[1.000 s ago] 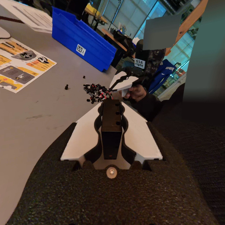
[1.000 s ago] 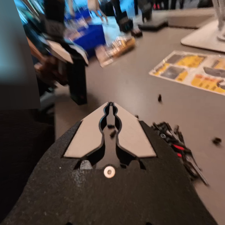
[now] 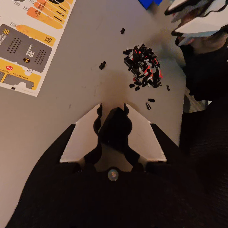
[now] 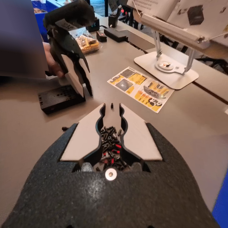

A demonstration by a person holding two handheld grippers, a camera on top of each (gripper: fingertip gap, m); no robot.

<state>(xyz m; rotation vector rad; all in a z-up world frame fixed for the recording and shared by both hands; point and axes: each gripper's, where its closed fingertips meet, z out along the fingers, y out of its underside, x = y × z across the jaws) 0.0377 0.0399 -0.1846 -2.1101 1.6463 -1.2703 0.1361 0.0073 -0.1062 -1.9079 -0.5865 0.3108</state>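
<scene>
My left gripper (image 3: 112,104) stands over the black block (image 4: 60,97) lying flat on the grey table (image 3: 76,111), its fingers spread either side of the block's end; whether they still pinch it I cannot tell. My right gripper (image 4: 112,104) hangs empty with fingers parted above the pile of small black and red pins (image 4: 111,146), one loose pin (image 4: 112,105) lying between its fingertips.
</scene>
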